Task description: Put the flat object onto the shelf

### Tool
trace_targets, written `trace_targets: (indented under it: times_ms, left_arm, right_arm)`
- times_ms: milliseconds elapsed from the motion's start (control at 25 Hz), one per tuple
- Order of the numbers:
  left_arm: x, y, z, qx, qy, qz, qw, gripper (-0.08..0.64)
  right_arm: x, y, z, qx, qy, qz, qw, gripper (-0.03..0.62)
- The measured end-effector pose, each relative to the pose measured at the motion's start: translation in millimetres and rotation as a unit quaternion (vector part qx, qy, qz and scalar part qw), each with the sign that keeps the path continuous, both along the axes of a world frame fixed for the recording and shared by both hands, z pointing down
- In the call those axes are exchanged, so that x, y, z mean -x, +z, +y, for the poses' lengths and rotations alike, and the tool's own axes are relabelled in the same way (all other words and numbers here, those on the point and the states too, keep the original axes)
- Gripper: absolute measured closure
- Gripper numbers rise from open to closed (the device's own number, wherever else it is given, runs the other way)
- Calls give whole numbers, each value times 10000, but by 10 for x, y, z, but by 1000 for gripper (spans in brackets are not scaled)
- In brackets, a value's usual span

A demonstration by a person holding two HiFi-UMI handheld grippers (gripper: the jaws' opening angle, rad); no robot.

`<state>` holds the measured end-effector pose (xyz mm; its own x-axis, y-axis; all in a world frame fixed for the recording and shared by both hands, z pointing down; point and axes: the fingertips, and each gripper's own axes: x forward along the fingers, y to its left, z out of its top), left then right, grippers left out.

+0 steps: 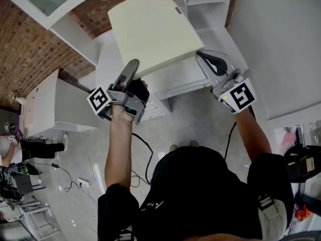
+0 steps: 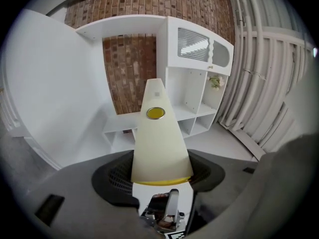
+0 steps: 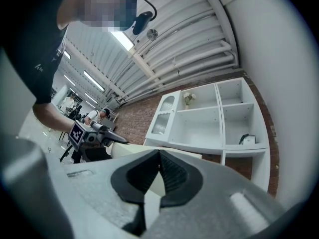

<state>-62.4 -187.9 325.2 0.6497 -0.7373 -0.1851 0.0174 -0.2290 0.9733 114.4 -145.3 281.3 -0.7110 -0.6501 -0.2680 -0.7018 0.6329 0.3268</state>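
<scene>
The flat object [image 1: 153,29] is a thick cream panel held out in front of me, tilted, over the white shelf unit [image 1: 200,4]. My left gripper [image 1: 131,72] is shut on its near edge. In the left gripper view the panel [image 2: 158,143] stands edge-on between the jaws, with a yellow disc [image 2: 155,113] on it and the shelf unit [image 2: 197,98] behind. My right gripper [image 1: 203,56] is shut with nothing between its jaws, its tips at the panel's near right corner. In the right gripper view the panel [image 3: 129,151] shows behind the closed jaws [image 3: 159,156].
A low white cabinet [image 1: 55,109] stands at the left against a brick wall [image 1: 25,49]. Cables [image 1: 140,144] trail over the floor beside my feet. A small dark thing [image 3: 245,139] lies in one shelf compartment, and a small plant [image 2: 215,82] sits higher up. People stand far left [image 1: 10,149].
</scene>
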Motion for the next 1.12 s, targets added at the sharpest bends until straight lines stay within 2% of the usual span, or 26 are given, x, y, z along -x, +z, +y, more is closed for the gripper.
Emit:
trace_targets:
  times_ms: [360,640,840,1000,1120]
  left_arm:
    - [-302,-709,-123,-411,49,-53,9991,288]
    - [-483,-918,-217,-584,-36,54,9983,287]
    - [-458,-1028,-324,-673,-77,104,9977,288]
    - [-296,-1207,-632,-747,-67,118,9971,288]
    - [-148,-1321,-892,-770,-73,128,9969,287]
  right_arm:
    - [-125,-248,60,-304,-225,-4,9993,589]
    - [-243,-411,99,-556,-339,15,9979,590]
    - [-230,-538,79,-744,-298,102,9967,590]
    - [-39,-655,-141,-603,-245,135,9978,589]
    - [117,-747,-307,-793,-139,288,9963,589]
